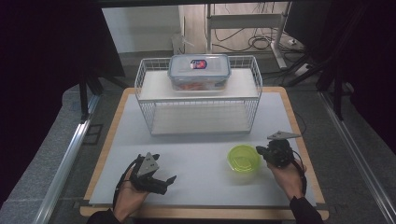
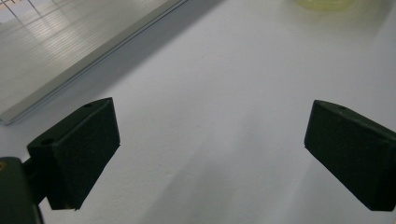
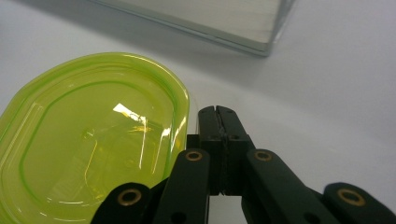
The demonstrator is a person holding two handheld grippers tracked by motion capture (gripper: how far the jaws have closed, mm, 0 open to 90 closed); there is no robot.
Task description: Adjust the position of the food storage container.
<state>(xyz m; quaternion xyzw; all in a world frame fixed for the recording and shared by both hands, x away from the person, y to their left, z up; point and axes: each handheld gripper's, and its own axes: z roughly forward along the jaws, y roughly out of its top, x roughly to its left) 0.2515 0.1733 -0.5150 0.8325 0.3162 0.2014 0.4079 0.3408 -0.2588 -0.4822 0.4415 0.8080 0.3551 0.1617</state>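
Note:
A translucent lime-green bowl (image 1: 243, 158) stands empty on the white mat at the front right; it is also the bowl (image 3: 88, 140) close up in the right gripper view. My right gripper (image 1: 260, 150) sits just off the bowl's right rim. In its own view the right gripper (image 3: 218, 114) has both jaws pressed together with nothing between them, beside the rim; I cannot tell whether they touch it. My left gripper (image 1: 166, 183) rests low at the front left, jaws wide apart. In its own view the left gripper (image 2: 212, 149) is empty over bare mat, with the bowl's edge (image 2: 322, 3) far off.
A white wire rack (image 1: 198, 95) stands at the back middle of the table. A clear container with a blue-rimmed lid (image 1: 199, 70) sits on its top shelf. The rack's lower shelf edge (image 2: 70, 56) lies ahead-left of the left gripper. The table's wooden rim (image 1: 306, 154) runs close to the right hand.

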